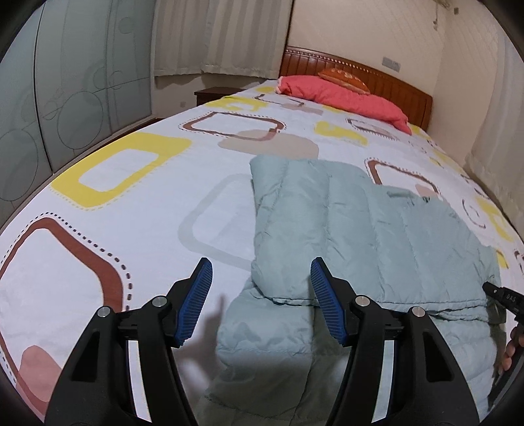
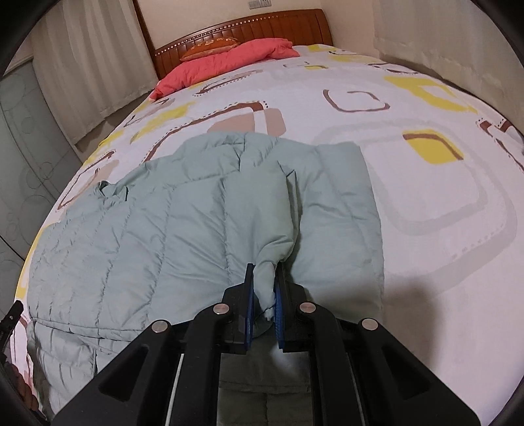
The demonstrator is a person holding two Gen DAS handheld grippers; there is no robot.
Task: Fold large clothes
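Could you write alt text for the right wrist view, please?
The right tool is shut on a bunched fold of a pale green puffer jacket spread on a patterned bed sheet. A red pillow lies by the wooden headboard.

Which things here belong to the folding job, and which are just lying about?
In the job: pale green puffer jacket; right gripper, shut on its sleeve; left gripper, open.
Lying about: red quilt; orange pillow; patterned bedsheet.

Quilted matt jacket (image 2: 170,229), glossy wooden headboard (image 2: 242,29)
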